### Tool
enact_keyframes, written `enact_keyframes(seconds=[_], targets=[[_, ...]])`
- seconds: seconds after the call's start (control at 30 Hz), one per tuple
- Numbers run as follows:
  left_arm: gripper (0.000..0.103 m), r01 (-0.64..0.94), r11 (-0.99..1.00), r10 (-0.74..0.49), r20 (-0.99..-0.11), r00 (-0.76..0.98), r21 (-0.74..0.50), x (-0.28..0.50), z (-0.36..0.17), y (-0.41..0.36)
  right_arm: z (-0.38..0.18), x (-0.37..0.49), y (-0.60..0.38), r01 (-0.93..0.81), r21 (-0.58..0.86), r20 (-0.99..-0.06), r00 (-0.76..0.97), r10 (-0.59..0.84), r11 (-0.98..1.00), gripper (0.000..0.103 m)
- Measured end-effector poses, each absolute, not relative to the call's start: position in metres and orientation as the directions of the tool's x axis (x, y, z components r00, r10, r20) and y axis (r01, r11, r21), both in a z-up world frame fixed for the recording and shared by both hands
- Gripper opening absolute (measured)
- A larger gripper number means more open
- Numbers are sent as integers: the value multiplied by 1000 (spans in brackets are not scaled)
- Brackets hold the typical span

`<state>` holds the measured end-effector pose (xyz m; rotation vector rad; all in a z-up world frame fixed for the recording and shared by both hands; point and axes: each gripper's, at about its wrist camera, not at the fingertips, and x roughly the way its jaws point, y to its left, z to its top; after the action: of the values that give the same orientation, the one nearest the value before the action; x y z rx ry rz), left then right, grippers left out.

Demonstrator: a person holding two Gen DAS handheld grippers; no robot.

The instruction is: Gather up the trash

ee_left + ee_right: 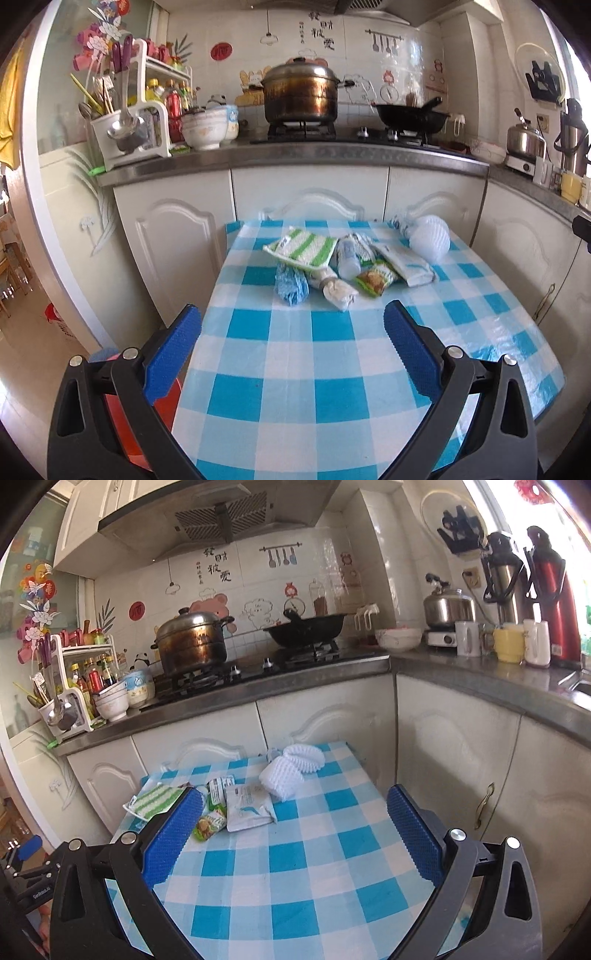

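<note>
Trash lies in a loose pile at the far end of a blue-and-white checked table (332,369): a green-striped cloth (301,245), a blue mesh scrap (291,284), a crumpled white wrapper (338,290), a small white bottle (347,258), a green snack packet (375,278), a white pouch (404,264) and white foam nets (430,238). My left gripper (293,325) hovers open just short of the pile, holding nothing. In the right wrist view the pouch (247,806), snack packet (210,823) and foam nets (291,771) sit ahead of my open, empty right gripper (295,808).
White cabinets (310,192) and a counter back the table, carrying a steel pot (301,92), a black wok (412,116), bowls (203,127) and a utensil rack (129,122). A kettle (448,605) and thermoses (550,594) stand right. A red stool (125,424) sits below the table's left edge.
</note>
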<state>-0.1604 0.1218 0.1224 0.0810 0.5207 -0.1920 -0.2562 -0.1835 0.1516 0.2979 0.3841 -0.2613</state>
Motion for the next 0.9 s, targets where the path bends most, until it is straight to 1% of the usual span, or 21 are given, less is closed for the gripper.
enact_keyframes(seconds=[0.1, 0.2, 0.3, 0.4, 0.5, 0.63, 0.73, 0.83, 0.9], targets=[[99, 188, 982, -156, -544, 825, 2, -138, 107, 130, 127, -234, -188, 259, 297, -459, 883, -101, 919, 99], [99, 173, 981, -194, -582, 789, -93, -107, 99, 143, 106, -210, -187, 204, 358, -498, 867, 1, 911, 99], [99, 169, 971, -236, -596, 767, -167, -80, 97, 151, 93, -187, -181, 146, 391, -525, 846, 90, 909, 99], [99, 181, 965, -260, -610, 748, -190, -53, 98, 151, 84, -164, -175, 113, 396, -556, 819, 141, 911, 99], [99, 198, 963, -268, -599, 754, -182, -34, 102, 150, 79, -145, -173, 94, 387, -571, 806, 157, 917, 99], [99, 271, 956, -282, -596, 752, -110, -19, 101, 136, 65, -117, -177, 91, 383, -603, 779, 174, 919, 99], [99, 333, 941, -299, -612, 732, -61, -9, 101, 123, 54, -96, -182, 91, 398, -623, 757, 196, 913, 99], [99, 380, 924, -323, -622, 713, -45, 2, 105, 112, 45, -79, -184, 94, 397, -638, 743, 201, 913, 99], [99, 399, 916, -332, -627, 705, -36, 9, 105, 105, 40, -70, -189, 103, 423, -641, 736, 217, 900, 99]])
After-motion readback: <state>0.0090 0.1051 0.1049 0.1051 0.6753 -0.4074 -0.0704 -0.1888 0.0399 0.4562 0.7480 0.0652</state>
